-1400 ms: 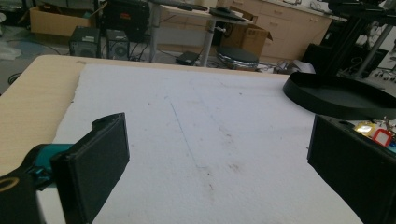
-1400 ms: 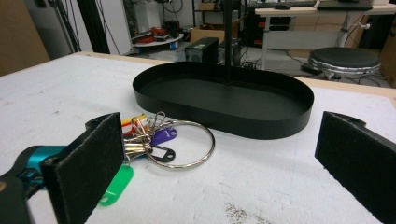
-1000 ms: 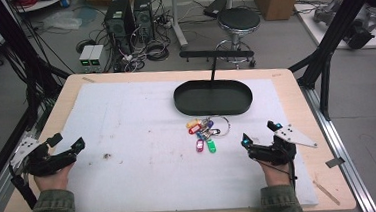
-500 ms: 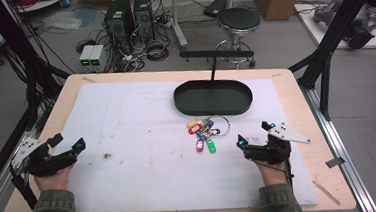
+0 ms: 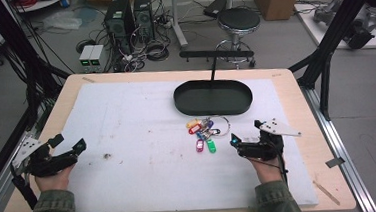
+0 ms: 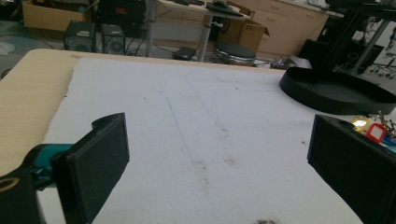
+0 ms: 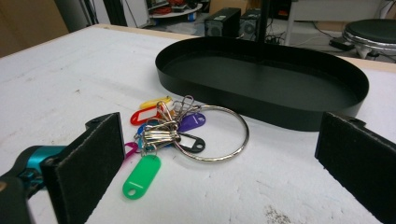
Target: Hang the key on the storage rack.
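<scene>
The bunch of key tags on its metal ring lies on the white mat near the middle of the tabletop, just in front of the black oval tray and not in it. The right gripper faces the bunch from the right edge side, jaws spread wide and holding nothing. The left gripper rests near the left edge, well apart from the keys, jaws also wide and empty. Nothing has been grasped yet; judging by the layout, picking up the bunch and placing it in the tray remains to do.
</scene>
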A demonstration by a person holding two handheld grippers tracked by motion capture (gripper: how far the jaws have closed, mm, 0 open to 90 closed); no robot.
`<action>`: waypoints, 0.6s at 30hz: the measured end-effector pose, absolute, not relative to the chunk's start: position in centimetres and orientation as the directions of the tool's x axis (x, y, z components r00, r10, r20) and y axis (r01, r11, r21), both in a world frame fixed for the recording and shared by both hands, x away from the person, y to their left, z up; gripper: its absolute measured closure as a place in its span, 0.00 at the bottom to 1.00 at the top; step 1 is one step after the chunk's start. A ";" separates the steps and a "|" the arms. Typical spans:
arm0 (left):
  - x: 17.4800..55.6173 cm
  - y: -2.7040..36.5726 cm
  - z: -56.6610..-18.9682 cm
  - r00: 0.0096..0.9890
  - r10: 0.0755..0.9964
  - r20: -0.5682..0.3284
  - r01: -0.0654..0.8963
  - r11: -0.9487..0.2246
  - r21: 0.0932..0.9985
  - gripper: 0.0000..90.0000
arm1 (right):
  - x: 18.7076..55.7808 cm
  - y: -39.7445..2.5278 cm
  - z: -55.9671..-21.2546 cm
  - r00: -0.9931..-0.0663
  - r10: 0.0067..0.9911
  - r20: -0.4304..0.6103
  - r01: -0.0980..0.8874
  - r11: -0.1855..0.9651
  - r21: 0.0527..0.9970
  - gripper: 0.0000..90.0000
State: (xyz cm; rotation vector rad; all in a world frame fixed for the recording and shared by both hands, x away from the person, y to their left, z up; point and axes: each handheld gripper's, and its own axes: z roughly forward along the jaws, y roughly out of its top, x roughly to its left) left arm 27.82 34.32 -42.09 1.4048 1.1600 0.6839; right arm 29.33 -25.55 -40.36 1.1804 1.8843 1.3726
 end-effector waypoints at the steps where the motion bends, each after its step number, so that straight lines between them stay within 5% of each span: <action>1: 27.8 34.3 -42.1 0.347 0.915 -0.208 0.261 0.119 0.958 0.07 | 29.4 -25.4 -40.3 -0.484 0.871 0.080 0.348 0.108 0.931 0.01; 18: 27.9 34.3 -42.1 0.344 0.914 -0.215 0.261 0.127 0.957 0.07 | 31.9 -23.9 -39.6 -0.525 0.844 0.106 0.395 0.131 0.909 0.01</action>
